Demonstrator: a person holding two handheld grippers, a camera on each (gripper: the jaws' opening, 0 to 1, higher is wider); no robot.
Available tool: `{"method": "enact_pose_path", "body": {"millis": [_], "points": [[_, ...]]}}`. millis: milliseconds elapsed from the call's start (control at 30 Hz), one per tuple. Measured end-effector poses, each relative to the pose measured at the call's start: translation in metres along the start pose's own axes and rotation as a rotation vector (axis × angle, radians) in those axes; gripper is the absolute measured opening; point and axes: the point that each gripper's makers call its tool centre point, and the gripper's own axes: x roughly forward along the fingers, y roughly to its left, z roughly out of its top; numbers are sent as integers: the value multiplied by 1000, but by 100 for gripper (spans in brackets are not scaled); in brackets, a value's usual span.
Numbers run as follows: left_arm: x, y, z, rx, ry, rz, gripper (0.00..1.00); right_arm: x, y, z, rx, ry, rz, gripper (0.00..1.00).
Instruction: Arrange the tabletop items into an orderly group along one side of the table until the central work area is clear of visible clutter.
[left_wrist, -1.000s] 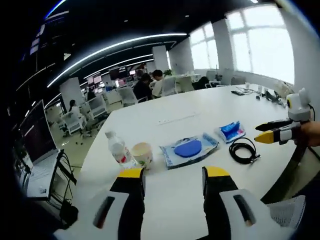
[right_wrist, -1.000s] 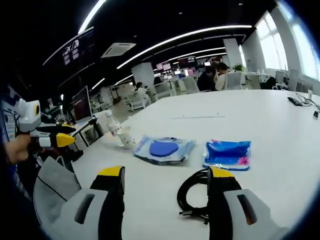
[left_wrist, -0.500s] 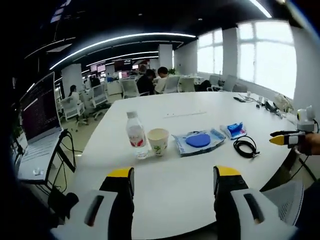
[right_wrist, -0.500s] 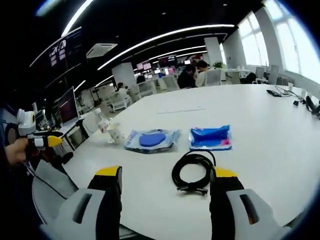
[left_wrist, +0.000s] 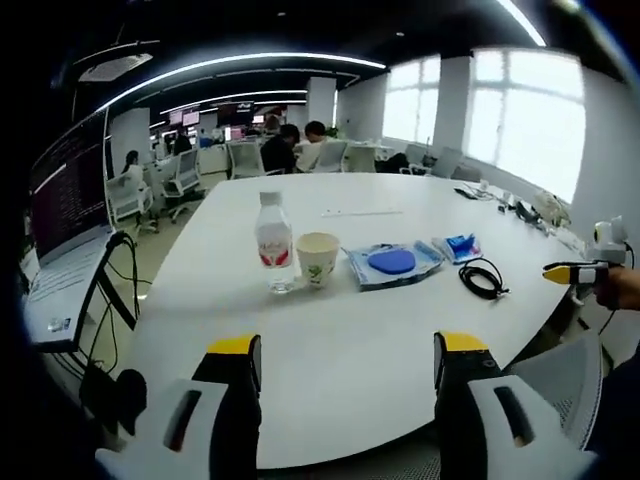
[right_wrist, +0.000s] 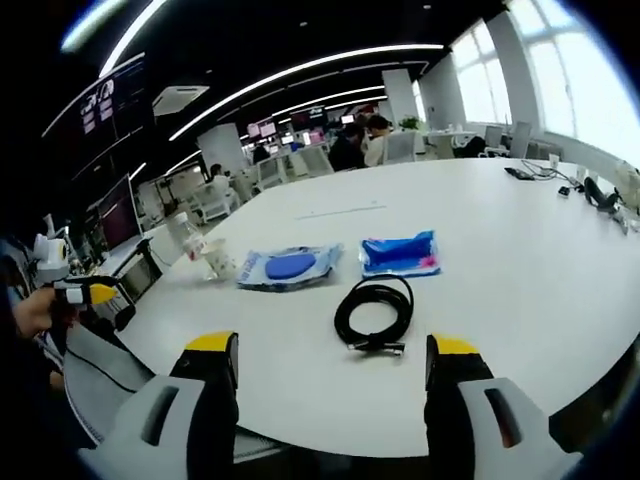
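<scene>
In your left gripper view, the counter (left_wrist: 330, 330) carries a row from left to right: bottle (left_wrist: 272, 242), cup (left_wrist: 317, 259) just beside it, flat pouch (left_wrist: 390, 264), small packet (left_wrist: 460, 246), then coiled cable (left_wrist: 482, 278) nearer you. In your right gripper view, the coiled cable (right_wrist: 374, 310) lies before the small packet (right_wrist: 398, 254) and the flat pouch (right_wrist: 288, 267).

Bright open office, large windows (left_wrist: 510, 115)

Bottle (left_wrist: 271, 251) label unreadable, small objects (right_wrist: 590, 190) on far table edge indistinct
</scene>
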Motion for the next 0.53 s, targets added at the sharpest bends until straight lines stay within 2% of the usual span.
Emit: {"method": "enact_pose_path", "body": {"millis": [67, 167, 333, 433, 533], "points": [[-1, 3, -2, -23, -6, 12, 68, 2, -2, 1, 2, 8, 7, 75], [-2, 4, -8, -50, 28, 32, 69, 5, -6, 2, 19, 11, 11, 75], [-5, 0, 1, -49, 33, 24, 70, 8, -7, 4, 53, 17, 12, 75], [-1, -1, 3, -43, 48, 14, 71, 8, -9, 7, 78, -5, 10, 75], [2, -2, 8, -57, 46, 13, 71, 11, -17, 1, 104, 0, -5, 75]]}}
